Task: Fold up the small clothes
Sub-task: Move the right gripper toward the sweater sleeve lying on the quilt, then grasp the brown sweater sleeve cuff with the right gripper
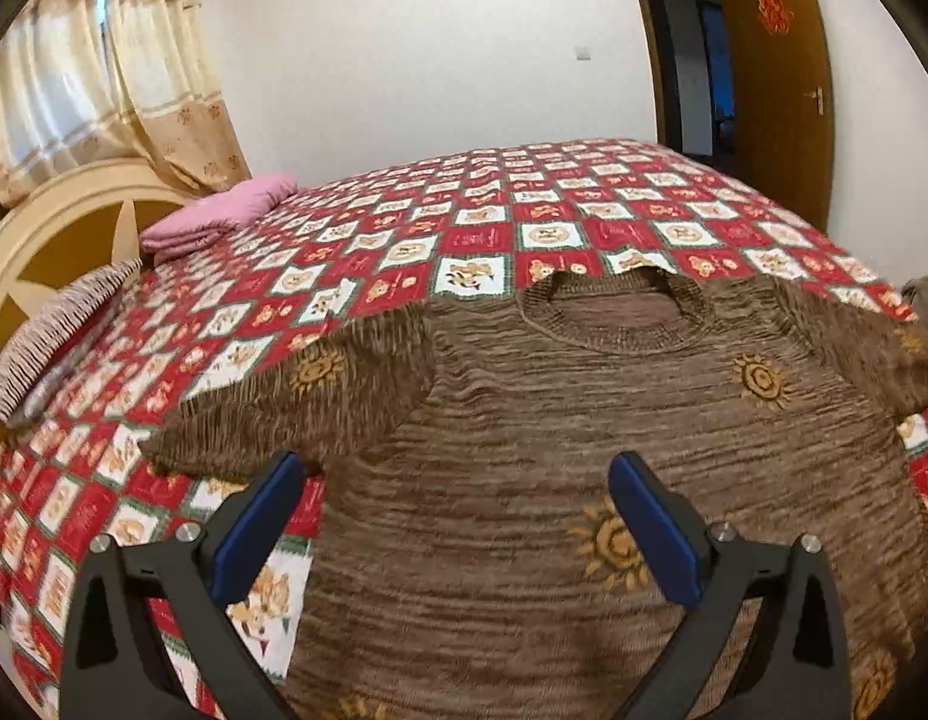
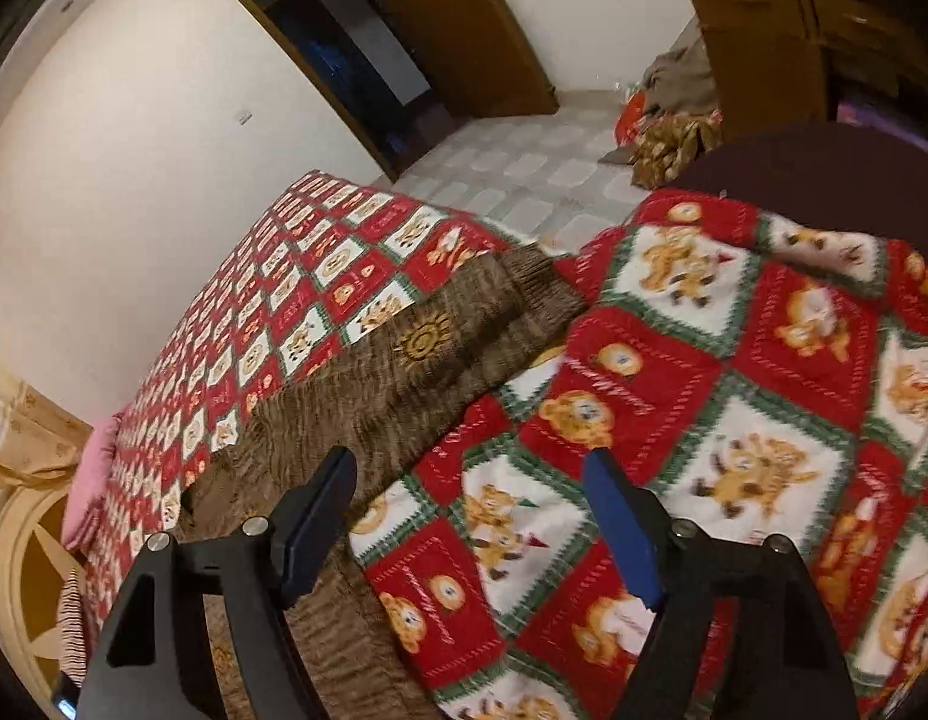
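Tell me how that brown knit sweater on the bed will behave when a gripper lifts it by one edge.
The brown sweater will probably drape and sag rather than hold shape: its left sleeve already lies in soft wrinkles on the bedspread. The ribbed knit looks thick, so it is likely heavy for a garment and may stretch. Its rough texture should grip the pads, not slip.

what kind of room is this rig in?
Most likely a home bedroom: a bed with a red patchwork bedspread and cream headboard, a folded pink blanket by the curtained window, and a wooden door.
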`<state>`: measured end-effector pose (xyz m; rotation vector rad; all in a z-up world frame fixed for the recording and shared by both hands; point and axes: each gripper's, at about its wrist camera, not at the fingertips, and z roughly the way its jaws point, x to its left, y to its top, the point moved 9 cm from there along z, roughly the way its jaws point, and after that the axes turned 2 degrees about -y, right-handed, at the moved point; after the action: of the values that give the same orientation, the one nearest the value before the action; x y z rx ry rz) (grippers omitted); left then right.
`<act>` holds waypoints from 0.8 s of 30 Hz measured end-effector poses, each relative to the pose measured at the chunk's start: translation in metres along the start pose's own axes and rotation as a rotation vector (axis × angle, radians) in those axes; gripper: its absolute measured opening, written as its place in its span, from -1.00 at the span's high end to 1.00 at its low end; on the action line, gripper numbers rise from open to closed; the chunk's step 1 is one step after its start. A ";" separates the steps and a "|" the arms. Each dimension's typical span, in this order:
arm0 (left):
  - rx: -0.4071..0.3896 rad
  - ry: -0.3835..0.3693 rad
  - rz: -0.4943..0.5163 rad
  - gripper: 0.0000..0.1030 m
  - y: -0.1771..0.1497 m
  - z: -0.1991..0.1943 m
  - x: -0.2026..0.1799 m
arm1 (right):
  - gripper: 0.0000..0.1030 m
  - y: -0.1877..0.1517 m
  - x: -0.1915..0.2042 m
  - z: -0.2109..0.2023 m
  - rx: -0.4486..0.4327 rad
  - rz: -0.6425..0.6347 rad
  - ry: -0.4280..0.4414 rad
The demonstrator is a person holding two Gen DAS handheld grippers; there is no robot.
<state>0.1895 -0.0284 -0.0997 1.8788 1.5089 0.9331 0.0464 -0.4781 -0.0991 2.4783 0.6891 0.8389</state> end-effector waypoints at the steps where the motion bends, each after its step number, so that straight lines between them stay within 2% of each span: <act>1: 0.005 0.007 0.014 -1.00 0.003 0.002 -0.005 | -0.53 0.000 0.005 0.004 -0.001 -0.021 -0.010; 5: 0.019 -0.009 0.026 -1.00 0.012 0.008 -0.018 | -0.53 -0.005 0.021 0.019 0.000 -0.100 -0.069; 10: 0.046 -0.018 0.014 -1.00 0.018 0.023 -0.022 | -0.53 -0.009 0.036 0.033 0.008 -0.140 -0.090; 14: 0.078 -0.023 0.010 -1.00 0.016 0.035 -0.024 | -0.53 0.000 0.029 0.044 -0.009 -0.107 -0.106; 21: 0.105 -0.030 0.015 -1.00 0.015 0.052 -0.025 | -0.53 0.012 -0.001 0.060 0.014 -0.046 -0.130; 24: 0.096 -0.013 0.029 -1.00 0.012 0.058 -0.015 | -0.52 0.017 -0.012 0.066 0.044 0.012 -0.092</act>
<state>0.2412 -0.0459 -0.1284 1.9756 1.5479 0.8734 0.0868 -0.5140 -0.1426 2.5453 0.6676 0.7165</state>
